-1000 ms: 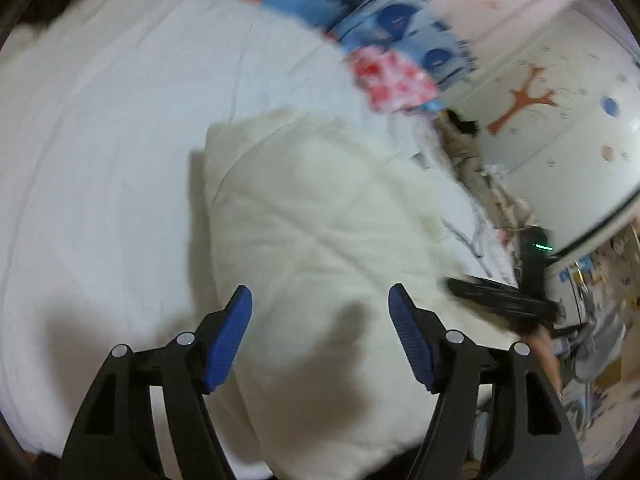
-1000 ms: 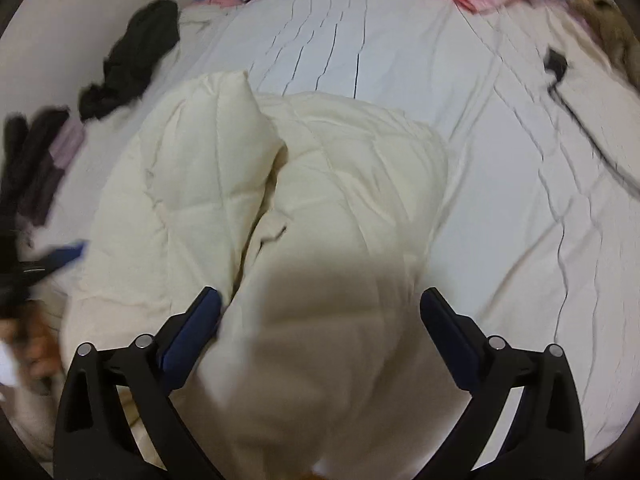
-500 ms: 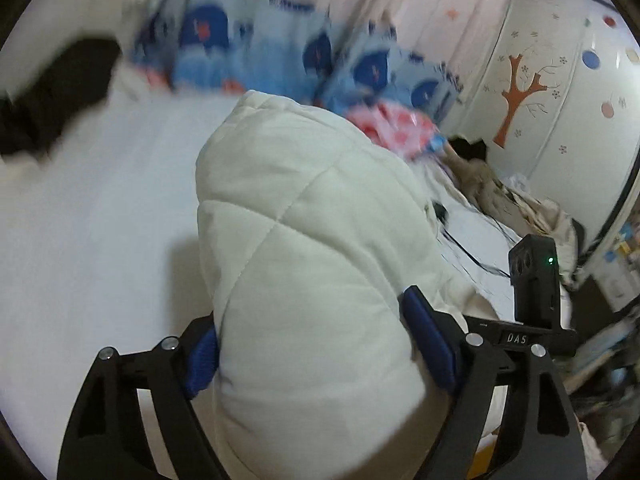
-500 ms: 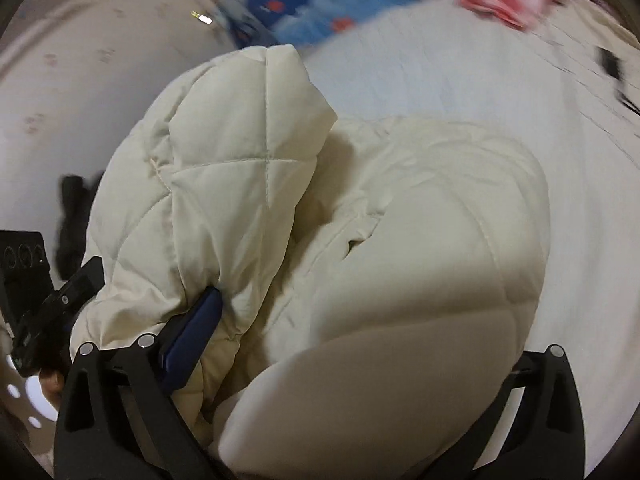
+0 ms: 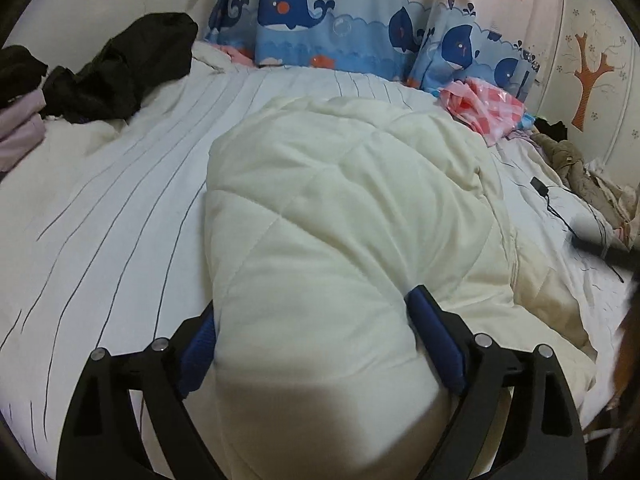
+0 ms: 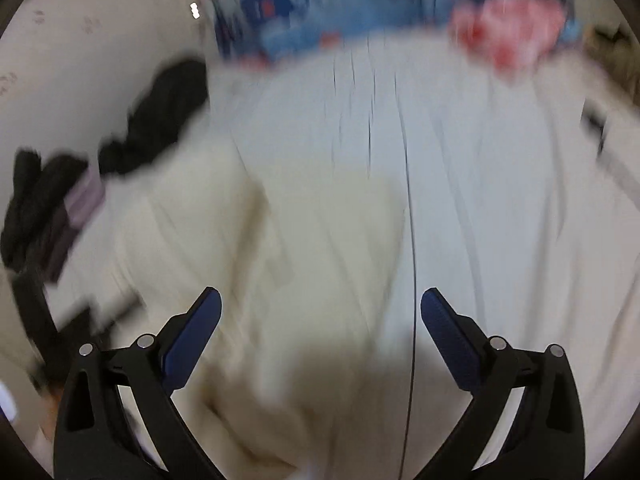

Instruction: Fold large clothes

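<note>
So the cream quilted puffer coat [image 5: 344, 216], bunched upright half a second ago, is now laid flat on the white striped bed [image 5: 120, 216]. One thick fold stays pinched by the left gripper [image 5: 312, 332] at 6 o'clock. The right gripper [image 6: 320, 320] is pulled off, jaws wide and empty, so that fold looks done.
</note>
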`<action>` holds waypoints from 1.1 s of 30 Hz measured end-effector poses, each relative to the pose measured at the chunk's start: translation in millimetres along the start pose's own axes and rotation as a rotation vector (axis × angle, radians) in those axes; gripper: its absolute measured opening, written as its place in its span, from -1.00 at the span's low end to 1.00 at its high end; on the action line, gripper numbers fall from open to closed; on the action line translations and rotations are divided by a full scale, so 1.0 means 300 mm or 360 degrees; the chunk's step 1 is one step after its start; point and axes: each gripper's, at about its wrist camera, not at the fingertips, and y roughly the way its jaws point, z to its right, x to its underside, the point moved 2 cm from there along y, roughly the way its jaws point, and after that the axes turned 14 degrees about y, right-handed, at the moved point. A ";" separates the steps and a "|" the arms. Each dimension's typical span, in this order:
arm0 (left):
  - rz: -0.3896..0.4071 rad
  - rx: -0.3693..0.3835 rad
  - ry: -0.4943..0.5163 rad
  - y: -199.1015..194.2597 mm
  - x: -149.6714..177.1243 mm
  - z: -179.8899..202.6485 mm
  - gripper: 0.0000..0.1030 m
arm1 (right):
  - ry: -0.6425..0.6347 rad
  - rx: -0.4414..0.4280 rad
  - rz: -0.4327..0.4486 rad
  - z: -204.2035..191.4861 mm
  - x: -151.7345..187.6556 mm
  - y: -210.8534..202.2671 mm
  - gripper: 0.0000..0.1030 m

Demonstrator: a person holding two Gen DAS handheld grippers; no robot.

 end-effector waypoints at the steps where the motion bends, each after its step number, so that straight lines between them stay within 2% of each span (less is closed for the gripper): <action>1: 0.0009 -0.0006 0.0001 -0.015 0.010 -0.003 0.67 | -0.0044 -0.0030 0.0061 -0.070 -0.036 -0.011 0.88; 2: 0.0014 -0.0007 -0.0002 -0.024 0.011 -0.006 0.68 | -0.0078 -0.0057 0.0072 -0.124 -0.057 0.001 0.88; 3: 0.0019 -0.0008 -0.0004 -0.030 0.016 -0.005 0.68 | -0.0117 -0.0102 0.0039 -0.204 -0.098 0.069 0.88; 5: 0.0030 -0.0013 -0.0002 -0.035 0.016 -0.005 0.69 | -0.0123 -0.0083 -0.0046 -0.270 -0.107 0.200 0.88; 7: 0.0047 -0.0009 0.0005 -0.040 0.013 0.001 0.77 | -0.0129 0.0098 -0.0119 -0.243 -0.062 0.411 0.88; 8: 0.0061 0.0025 0.0025 -0.043 0.010 0.009 0.80 | -0.0077 0.0066 -0.0155 -0.197 -0.044 0.505 0.89; 9: 0.0063 0.0026 0.0050 -0.042 0.011 0.018 0.80 | 0.0073 -0.0070 -0.0142 -0.131 -0.009 0.552 0.89; 11: 0.0067 -0.0034 0.0133 -0.043 0.013 0.048 0.80 | 0.0159 -0.0137 -0.0183 -0.099 0.000 0.549 0.88; 14: 0.0068 -0.0002 0.0100 -0.045 0.015 0.033 0.82 | 0.0191 -0.0124 -0.0260 -0.111 -0.010 0.521 0.87; 16: 0.0065 0.0006 0.0059 -0.049 0.020 0.015 0.83 | 0.0209 -0.0109 -0.0219 -0.098 -0.053 0.456 0.87; 18: 0.0069 0.0009 0.0042 -0.053 0.020 0.005 0.84 | 0.0086 -0.0116 -0.0129 -0.141 -0.017 0.328 0.87; 20: 0.0073 -0.0005 0.0045 -0.056 0.019 0.005 0.84 | -0.0117 -0.0035 -0.0127 -0.182 0.042 0.266 0.87; 21: 0.0075 -0.0012 0.0052 -0.057 0.019 0.008 0.84 | -0.0227 0.0075 -0.0180 -0.189 0.081 0.277 0.87; 22: 0.0058 -0.0012 0.0075 -0.051 0.020 0.017 0.85 | -0.0278 0.0112 -0.0222 -0.179 0.111 0.301 0.87; 25: 0.0059 -0.0075 0.0154 -0.050 0.021 0.047 0.85 | -0.0139 0.0003 -0.0306 -0.123 0.126 0.351 0.87; 26: 0.0072 -0.0089 0.0160 -0.054 0.020 0.048 0.85 | -0.0133 0.0017 -0.0321 -0.135 0.118 0.351 0.87; 28: 0.0094 -0.0109 0.0149 -0.065 0.022 0.045 0.86 | -0.0149 0.0074 -0.0303 -0.160 0.091 0.326 0.87; 31: 0.0118 -0.0135 0.0127 -0.077 0.021 0.033 0.86 | -0.0212 0.0095 -0.0176 -0.217 0.098 0.207 0.87; 33: 0.0123 -0.0136 0.0131 -0.079 0.021 0.037 0.86 | -0.0248 0.0216 -0.0155 -0.200 0.146 0.170 0.87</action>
